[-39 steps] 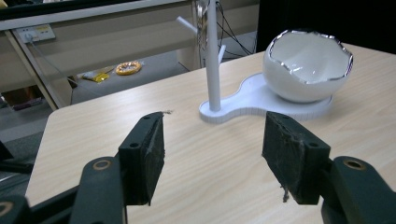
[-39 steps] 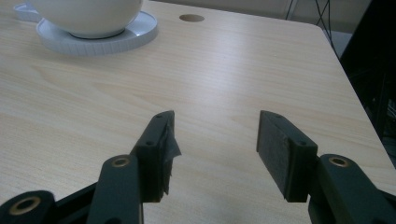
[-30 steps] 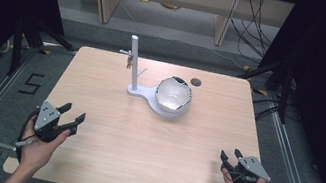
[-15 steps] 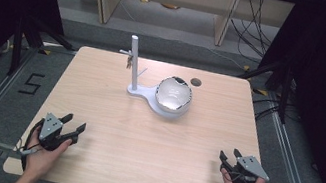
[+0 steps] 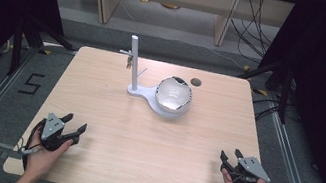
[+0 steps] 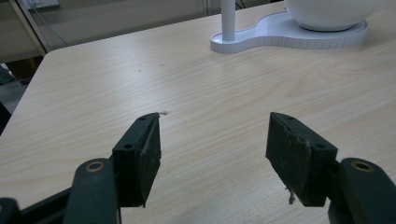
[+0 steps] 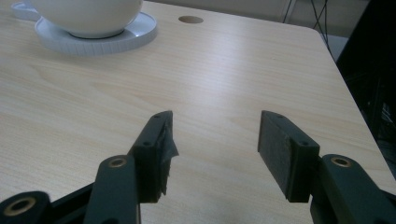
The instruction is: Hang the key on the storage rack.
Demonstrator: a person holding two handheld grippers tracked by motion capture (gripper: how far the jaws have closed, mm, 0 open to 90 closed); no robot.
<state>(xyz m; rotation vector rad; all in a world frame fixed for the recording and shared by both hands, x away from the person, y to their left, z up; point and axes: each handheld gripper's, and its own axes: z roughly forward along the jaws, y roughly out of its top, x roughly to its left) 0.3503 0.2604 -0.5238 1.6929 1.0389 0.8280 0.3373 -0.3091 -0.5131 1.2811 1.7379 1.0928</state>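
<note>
A white plastic stand with an upright post [image 5: 134,63] carries a round white bowl-shaped lamp head [image 5: 174,95] toward the far middle of the pale wooden table [image 5: 141,143]. Well nearer than the stand, at the near left corner, the left gripper [image 5: 74,126] has just been opening its jaws, nothing between them. At the near right corner, the right gripper [image 5: 231,155] is spread wide, likewise empty.

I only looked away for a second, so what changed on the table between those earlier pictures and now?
The left hand-held gripper moved nearer the table's near edge, its jaws opening wider with nothing between them. The right hand-held gripper kept its place, open and empty. The white bowl and its white stand stayed put.
</note>
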